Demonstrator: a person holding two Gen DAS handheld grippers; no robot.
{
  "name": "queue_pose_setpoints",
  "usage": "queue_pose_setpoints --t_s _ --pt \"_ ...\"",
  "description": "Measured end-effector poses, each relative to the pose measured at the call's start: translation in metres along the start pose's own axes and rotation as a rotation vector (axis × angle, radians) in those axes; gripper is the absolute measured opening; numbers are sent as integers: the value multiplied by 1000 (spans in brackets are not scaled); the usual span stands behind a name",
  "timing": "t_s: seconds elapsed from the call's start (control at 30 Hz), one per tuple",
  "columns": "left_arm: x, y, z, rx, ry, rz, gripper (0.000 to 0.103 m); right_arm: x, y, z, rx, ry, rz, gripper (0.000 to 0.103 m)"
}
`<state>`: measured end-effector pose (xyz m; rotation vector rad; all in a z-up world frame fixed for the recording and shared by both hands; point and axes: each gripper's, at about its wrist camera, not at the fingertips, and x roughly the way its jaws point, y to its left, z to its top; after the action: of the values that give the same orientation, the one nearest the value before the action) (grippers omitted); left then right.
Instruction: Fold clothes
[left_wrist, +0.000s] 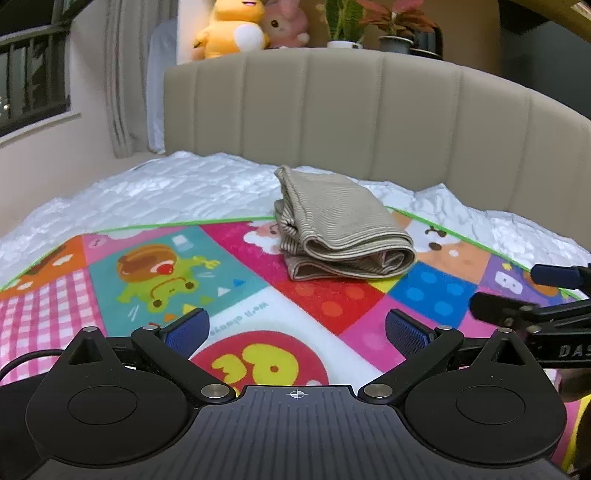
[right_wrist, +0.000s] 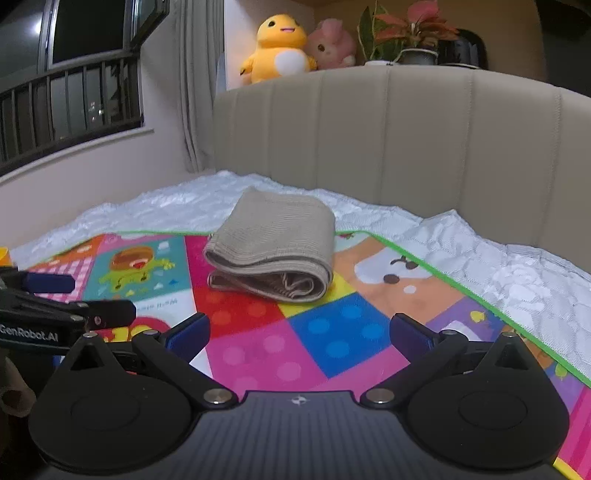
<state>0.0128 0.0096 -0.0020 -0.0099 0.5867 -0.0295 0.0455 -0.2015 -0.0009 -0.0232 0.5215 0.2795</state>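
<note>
A beige ribbed garment (left_wrist: 340, 225) lies folded into a small thick bundle on the colourful cartoon mat (left_wrist: 147, 280), near the mat's far edge; it also shows in the right wrist view (right_wrist: 273, 243). My left gripper (left_wrist: 297, 328) is open and empty, held back from the bundle over the mat. My right gripper (right_wrist: 299, 332) is open and empty too, also short of the bundle. Each gripper shows at the edge of the other's view, the right one (left_wrist: 532, 295) and the left one (right_wrist: 70, 299).
The mat (right_wrist: 332, 332) lies on a white quilted bed cover (left_wrist: 166, 188). A beige padded headboard (left_wrist: 369, 118) stands behind. Plush toys (right_wrist: 280, 48) and potted plants (right_wrist: 410, 37) sit on the ledge above. A window and curtain are at left.
</note>
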Motion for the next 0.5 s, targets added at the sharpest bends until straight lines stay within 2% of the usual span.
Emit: queue_pose_setpoints --t_s 0.5 --pt "0 -1 -1 4 9 -3 103 5 1 -5 9 35 2 103"
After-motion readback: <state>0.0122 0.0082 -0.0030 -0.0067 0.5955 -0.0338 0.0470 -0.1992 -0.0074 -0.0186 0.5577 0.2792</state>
